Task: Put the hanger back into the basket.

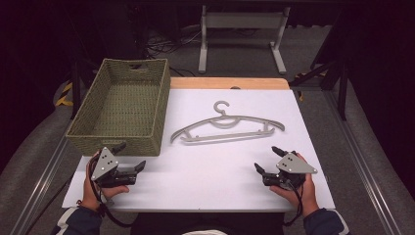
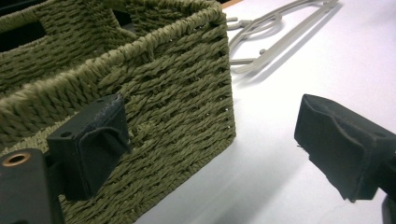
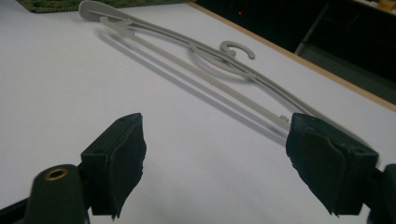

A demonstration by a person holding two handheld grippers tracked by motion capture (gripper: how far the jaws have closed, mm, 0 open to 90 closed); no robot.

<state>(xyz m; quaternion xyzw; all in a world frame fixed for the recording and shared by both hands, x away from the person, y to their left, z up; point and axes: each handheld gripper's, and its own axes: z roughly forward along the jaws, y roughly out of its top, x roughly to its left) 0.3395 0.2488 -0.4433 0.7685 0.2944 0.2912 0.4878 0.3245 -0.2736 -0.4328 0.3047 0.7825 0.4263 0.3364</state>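
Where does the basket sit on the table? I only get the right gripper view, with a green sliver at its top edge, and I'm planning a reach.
Observer: The woven basket sits at the table's far left, empty inside.
Operator: How near is the left hand-held gripper to it?
Observer: The left hand-held gripper is just before the basket's near wall, jaws open.
Operator: And the hanger?
Observer: The hanger lies flat just right of the basket, hook pointing away from the person.
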